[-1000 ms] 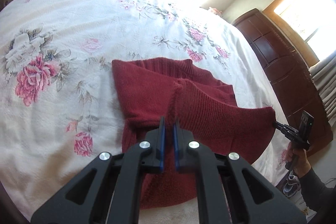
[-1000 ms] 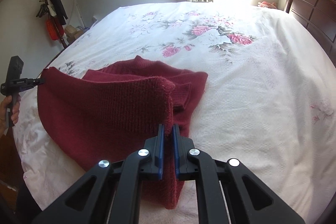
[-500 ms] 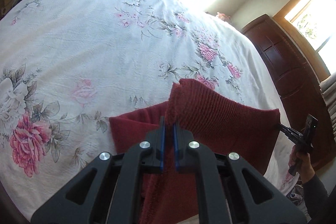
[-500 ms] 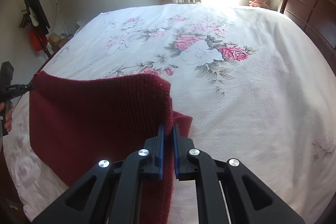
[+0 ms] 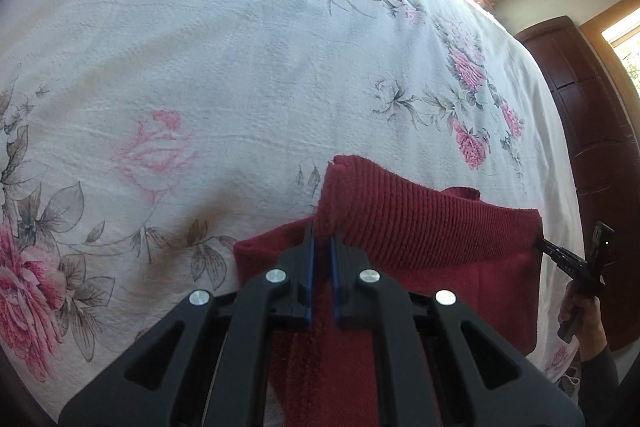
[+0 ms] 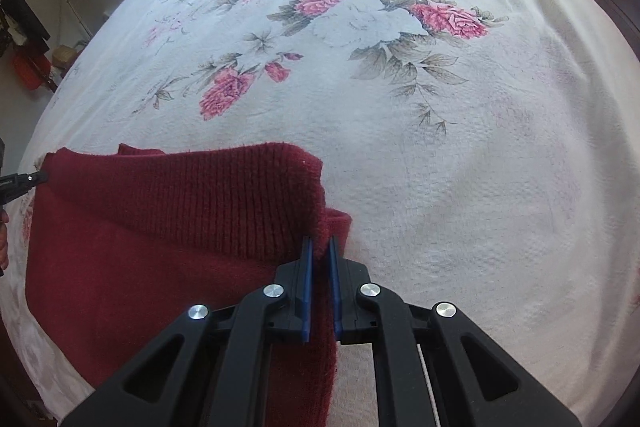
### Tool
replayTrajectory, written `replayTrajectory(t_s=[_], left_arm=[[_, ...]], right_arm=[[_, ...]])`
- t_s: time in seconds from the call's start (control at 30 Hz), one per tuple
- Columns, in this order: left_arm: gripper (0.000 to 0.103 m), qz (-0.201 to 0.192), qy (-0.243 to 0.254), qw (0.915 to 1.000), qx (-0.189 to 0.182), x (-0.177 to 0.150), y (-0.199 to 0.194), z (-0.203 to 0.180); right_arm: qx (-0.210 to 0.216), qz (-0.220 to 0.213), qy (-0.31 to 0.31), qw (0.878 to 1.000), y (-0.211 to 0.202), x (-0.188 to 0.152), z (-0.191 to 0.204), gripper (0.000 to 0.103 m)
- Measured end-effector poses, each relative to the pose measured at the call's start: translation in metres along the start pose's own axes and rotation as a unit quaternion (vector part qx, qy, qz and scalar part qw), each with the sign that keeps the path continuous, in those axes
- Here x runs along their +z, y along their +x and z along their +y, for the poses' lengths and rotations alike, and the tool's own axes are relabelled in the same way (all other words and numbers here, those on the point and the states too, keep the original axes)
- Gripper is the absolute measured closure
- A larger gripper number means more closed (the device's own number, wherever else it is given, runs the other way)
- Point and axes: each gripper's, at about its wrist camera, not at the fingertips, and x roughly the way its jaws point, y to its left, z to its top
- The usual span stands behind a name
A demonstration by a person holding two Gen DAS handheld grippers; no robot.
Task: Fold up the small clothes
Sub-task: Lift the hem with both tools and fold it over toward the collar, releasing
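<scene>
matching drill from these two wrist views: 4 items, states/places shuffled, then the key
Items:
1. dark red ribbed knit sweater
2. left hand-held gripper
3. white floral bedspread
4. dark wooden headboard

States/places:
A. spread beneath everything
B. shut on one corner of the knit
C. at the bed's far right end
D. top edge lifted, stretched between two grips

Pairs: 1-D, 2-B, 3-A, 4-C
</scene>
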Motion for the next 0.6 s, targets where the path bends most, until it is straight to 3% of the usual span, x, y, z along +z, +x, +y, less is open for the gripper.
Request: replayTrajectory(t_s=[0.1,0.2,0.4,0.6], left_arm=[[0.098,-0.019,-0.008,0.9994,-0.029,0.005,-0.011,-0.001],[0.098,-0.031,0.005,0.9989,-0.035,0.014,-0.022,-0.011],[0.098,-0.038,0.004,0.9988,-0.029,0.031,-0.022,-0.015],[0.098,-0.001,-0.012,0.9999,0.003,0.031,0.018,0.005]], right_arm=[[0.007,-0.023,-0.001,1.000,-0.014,0.001,0.001,0.096],[0.009,-0.037,-0.012,0.999,-0.026,0.012,0.005,0.096],[0.004,-0.046,-0.002,0.999,-0.028,0.028,0.001,0.096],[0.006,-0.028,0.010,1.000,0.000,0.032,-0.006,0.096]])
